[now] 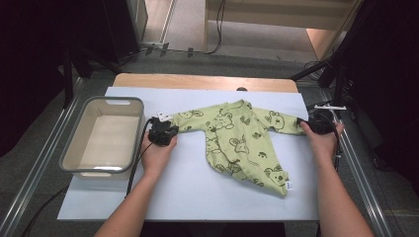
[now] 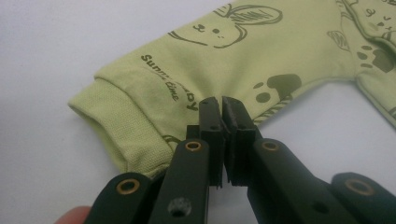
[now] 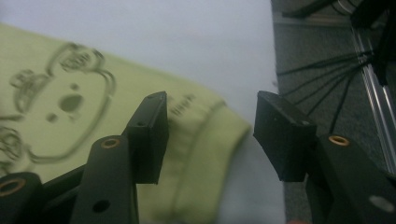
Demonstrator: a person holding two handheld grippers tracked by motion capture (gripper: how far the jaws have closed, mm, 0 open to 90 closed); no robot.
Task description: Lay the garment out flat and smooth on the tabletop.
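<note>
White sheeting (image 1: 188, 197) covers the wooden table (image 1: 197, 80), with grey carpet and metal rails on either side and dark equipment stands at the far corners; at the sheet's left edge stands a pale plastic bin (image 1: 81, 158) with a handle cut into its far rim; across the middle of the sheet lies a light-green baby top (image 1: 237, 143) printed with dark cartoon animals, its sleeves stretched out left and right and its body folded over so that the hem runs down toward the near right; a small white tag shows at that near corner; the left gripper (image 1: 166, 129) sits at the end of the left sleeve (image 2: 154, 88), held in the person's left hand (image 1: 157, 153), and in the left gripper view its jaws are pressed together with the green fabric pinched between them, just behind the ribbed cuff (image 2: 116, 135) and below the printed lettering; the sleeve lies flat on the white sheet around the pinch; the right gripper (image 1: 302, 123) is at the end of the right sleeve (image 1: 284, 126), held in the right hand (image 1: 323, 143) near the sheet's right edge; in the right gripper view its jaws stand roughly half apart, with the right cuff (image 3: 205, 140) lying between them and neither pad pressing on it; that view is somewhat blurred, and beyond the cuff it takes in the sheet's edge, the carpet and some cables.
</note>
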